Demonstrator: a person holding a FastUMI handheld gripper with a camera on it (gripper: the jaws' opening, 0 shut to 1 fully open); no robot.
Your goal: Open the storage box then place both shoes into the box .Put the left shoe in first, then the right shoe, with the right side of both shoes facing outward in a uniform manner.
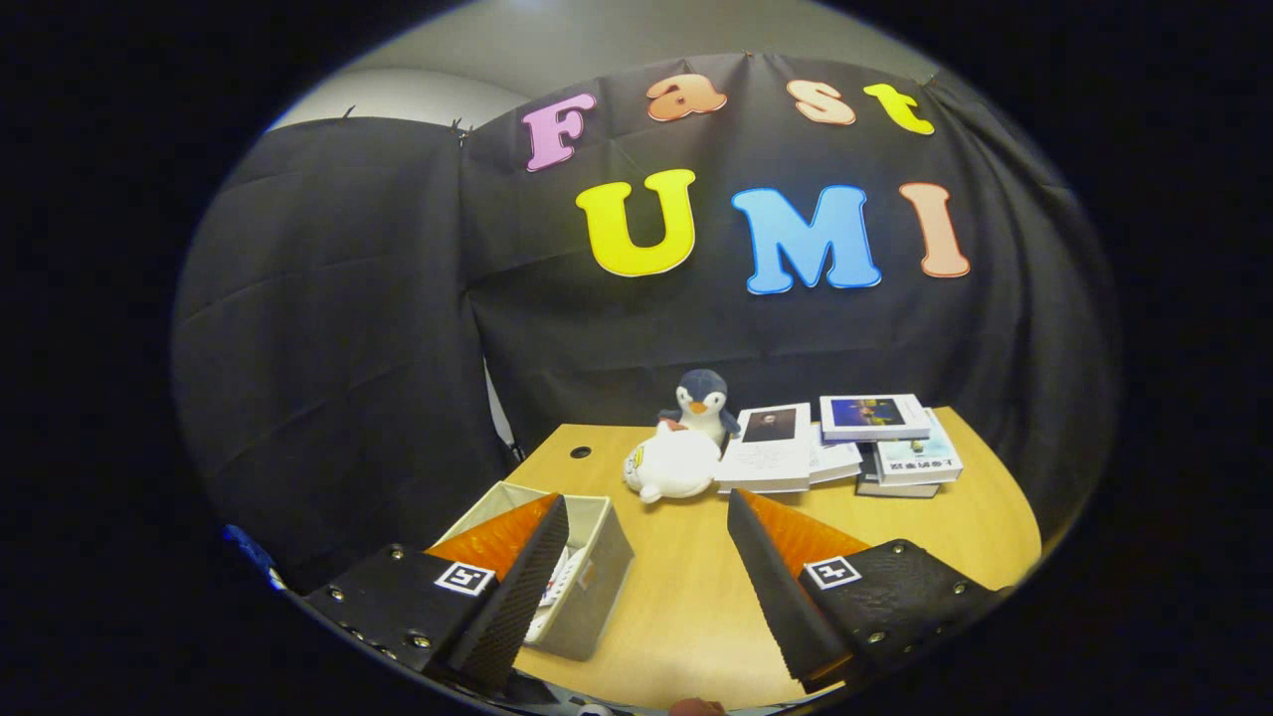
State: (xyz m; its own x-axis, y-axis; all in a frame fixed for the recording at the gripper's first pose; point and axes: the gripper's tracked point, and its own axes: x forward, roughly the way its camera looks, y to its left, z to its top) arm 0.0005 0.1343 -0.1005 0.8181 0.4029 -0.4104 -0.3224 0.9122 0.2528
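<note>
Open grey storage box (597, 557) (claw (646, 557) agape)

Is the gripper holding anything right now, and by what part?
Nothing. The gripper is open, only bare table between its fingers; the box sits beside one finger.

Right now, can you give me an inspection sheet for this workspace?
Surface: light wooden table, round hole near its far left corner.
Job's things: grey fabric storage box, open-topped, something white inside; whether a shoe, cannot tell.
Clutter: white plush toy, blue-grey penguin plush, stacked books at the far edge.
Grippers: hand-held gripper open, holding nothing, one finger over the box.
Cables: nothing seen.
Surroundings: black cloth wall.
</note>
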